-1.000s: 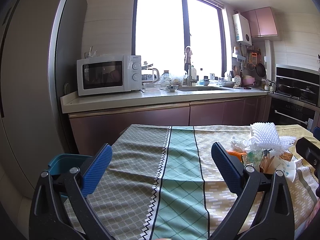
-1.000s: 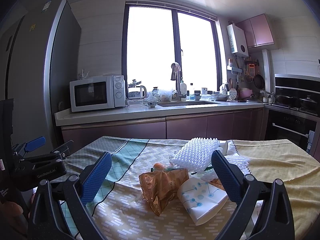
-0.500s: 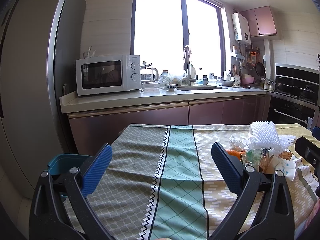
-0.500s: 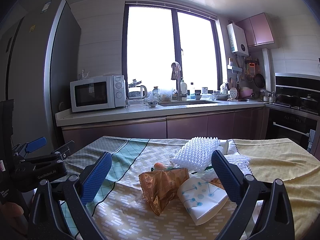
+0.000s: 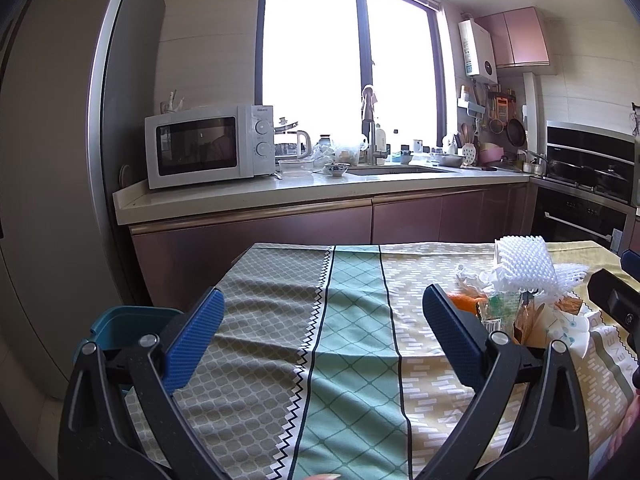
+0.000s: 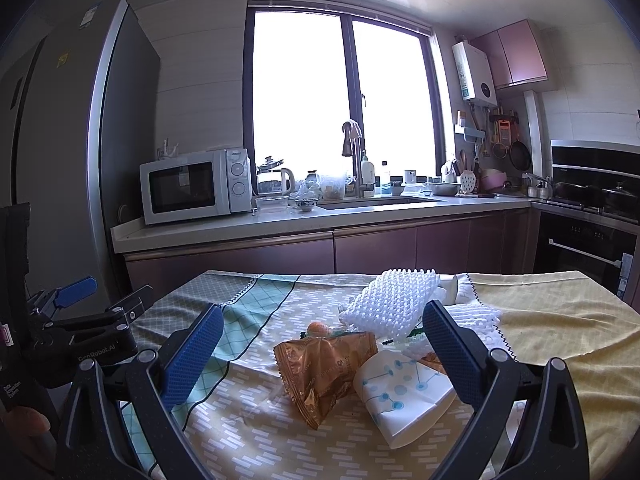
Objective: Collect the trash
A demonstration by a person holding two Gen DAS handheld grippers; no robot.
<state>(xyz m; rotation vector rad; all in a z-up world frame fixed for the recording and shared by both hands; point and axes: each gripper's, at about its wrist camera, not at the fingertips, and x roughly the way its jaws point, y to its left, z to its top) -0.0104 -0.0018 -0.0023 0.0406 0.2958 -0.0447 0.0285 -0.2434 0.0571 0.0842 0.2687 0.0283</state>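
Observation:
A pile of trash lies on the patterned tablecloth (image 6: 540, 320): a crumpled gold wrapper (image 6: 324, 368), a white paper cup with blue dots (image 6: 404, 392) on its side, white foam netting (image 6: 392, 304) and a small orange piece (image 6: 318, 328). My right gripper (image 6: 320, 352) is open, its blue pads on either side of the wrapper and cup, not touching them. My left gripper (image 5: 324, 340) is open over bare cloth (image 5: 348, 320), with the foam netting (image 5: 524, 264) and the rest of the pile to its right. A teal bin (image 5: 128, 324) sits low beside the table's left edge.
A kitchen counter (image 5: 320, 192) with a microwave (image 5: 208, 144), kettle and sink runs behind the table. A tall grey fridge (image 5: 48, 160) stands at left, an oven (image 5: 580, 216) at right. The left gripper's body (image 6: 80, 332) shows at the right view's left edge.
Both views have shifted only slightly; the grippers stay open and the trash has not moved.

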